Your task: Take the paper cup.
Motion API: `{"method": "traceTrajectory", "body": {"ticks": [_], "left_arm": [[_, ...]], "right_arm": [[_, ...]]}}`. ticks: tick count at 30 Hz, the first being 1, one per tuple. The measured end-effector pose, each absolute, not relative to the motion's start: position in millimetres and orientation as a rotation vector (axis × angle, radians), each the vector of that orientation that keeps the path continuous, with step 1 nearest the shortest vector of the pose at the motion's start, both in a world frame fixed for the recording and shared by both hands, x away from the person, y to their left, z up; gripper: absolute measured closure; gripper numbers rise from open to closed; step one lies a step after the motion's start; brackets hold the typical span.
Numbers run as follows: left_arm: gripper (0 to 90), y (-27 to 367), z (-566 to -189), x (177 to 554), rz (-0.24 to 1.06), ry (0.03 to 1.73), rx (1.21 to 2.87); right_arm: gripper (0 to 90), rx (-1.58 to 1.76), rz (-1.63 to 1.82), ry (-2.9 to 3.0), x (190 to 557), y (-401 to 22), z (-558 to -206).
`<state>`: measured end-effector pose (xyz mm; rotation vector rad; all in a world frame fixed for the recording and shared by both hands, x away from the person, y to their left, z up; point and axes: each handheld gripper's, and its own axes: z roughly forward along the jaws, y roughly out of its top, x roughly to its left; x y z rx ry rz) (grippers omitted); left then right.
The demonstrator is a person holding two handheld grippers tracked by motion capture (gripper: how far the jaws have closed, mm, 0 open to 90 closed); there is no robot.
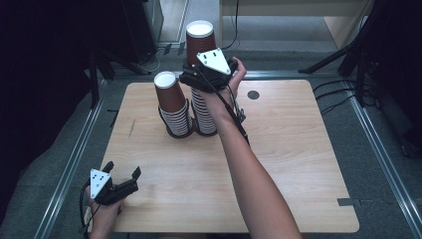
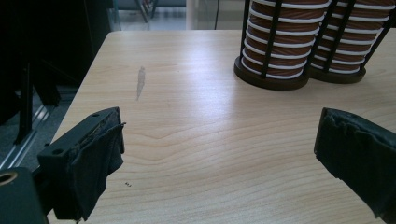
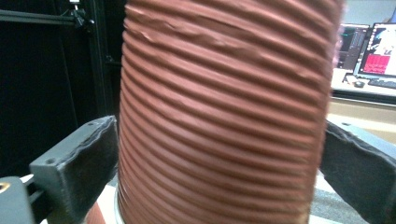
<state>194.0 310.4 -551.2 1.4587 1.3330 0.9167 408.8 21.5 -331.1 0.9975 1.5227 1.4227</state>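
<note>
Right gripper: jaws pressed on either flank of the ribbed top cup, long axis upright between them, crowning the taller stack. Left gripper: jaws apart, nothing between, stacks well ahead.

The high view is looking down and forward over the whole table. The left gripper view is skimming low across it toward the cup stacks; the right gripper view is sitting tight against one cup.
</note>
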Motion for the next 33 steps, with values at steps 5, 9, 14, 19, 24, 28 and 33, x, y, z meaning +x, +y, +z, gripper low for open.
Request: {"method": "traceTrajectory", "body": {"ticks": [5, 9, 14, 19, 24, 28, 33], "left_arm": [[1.9, 310.3, -550.9, 193.8, 0.922, 1.332, 1.459], [1.9, 310.6, -550.8, 193.8, 0.917, 1.333, 1.455], [1.9, 311.0, -550.8, 193.9, 0.915, 1.334, 1.452], [1.9, 311.3, -550.6, 193.9, 0.915, 1.332, 1.454], [1.9, 310.6, -550.3, 193.4, 0.912, 1.329, 1.454], [1.9, 310.7, -550.3, 193.5, 0.913, 1.331, 1.453], [1.9, 310.8, -550.4, 193.8, 0.912, 1.335, 1.451]], "right_arm": [[5.7, 1.011, 1.411, 1.527, 411.0, 24.7, -331.3], [9.5, 1.045, 1.429, 1.522, 412.9, 25.1, -331.5], [10.6, 1.056, 1.414, 1.514, 411.9, 26.7, -327.7], [11.8, 1.026, 1.434, 1.475, 408.4, 27.1, -319.5], [12.1, 1.009, 1.438, 1.452, 406.6, 26.6, -311.0], [12.6, 0.991, 1.450, 1.426, 403.4, 26.0, -303.6], [12.9, 0.964, 1.472, 1.379, 399.5, 26.8, -293.0]]}}
